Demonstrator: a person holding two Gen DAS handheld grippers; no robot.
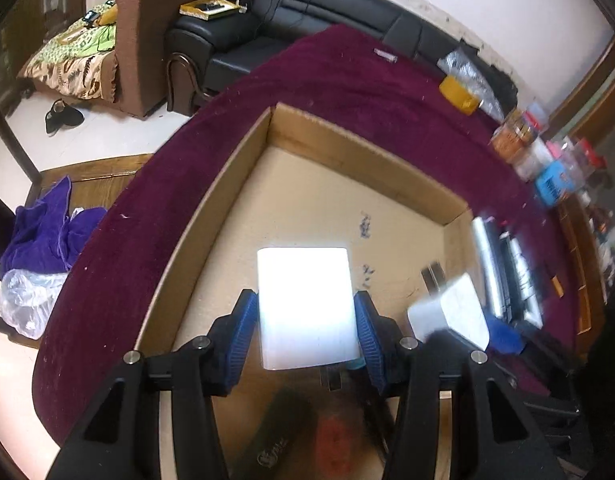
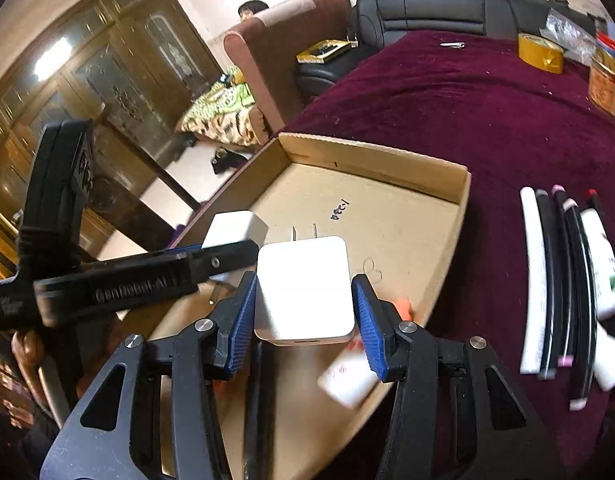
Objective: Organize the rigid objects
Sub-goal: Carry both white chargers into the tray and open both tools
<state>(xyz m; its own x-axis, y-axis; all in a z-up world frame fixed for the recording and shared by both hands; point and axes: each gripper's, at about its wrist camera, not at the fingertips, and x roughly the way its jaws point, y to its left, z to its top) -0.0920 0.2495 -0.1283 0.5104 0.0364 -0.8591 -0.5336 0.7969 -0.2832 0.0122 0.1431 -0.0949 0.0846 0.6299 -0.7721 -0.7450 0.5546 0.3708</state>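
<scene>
Cloth (image 2: pixel 487 120) of dark maroon covers the table, and an open cardboard tray (image 2: pixel 387 168) lies on it near the table's left edge. Pens and markers (image 2: pixel 559 280) lie in a row on the cloth just beyond the tray's right wall. Above the tray floor, the left gripper (image 1: pixel 306 316) is clamped on a white block (image 1: pixel 305 304), blue pads pressing both its sides. The right gripper (image 2: pixel 303 312) is likewise clamped on a white charger (image 2: pixel 303 288), prongs pointing toward the tray's far wall. A yellow tape roll (image 2: pixel 541 54) sits by the cloth's far right edge.
</scene>
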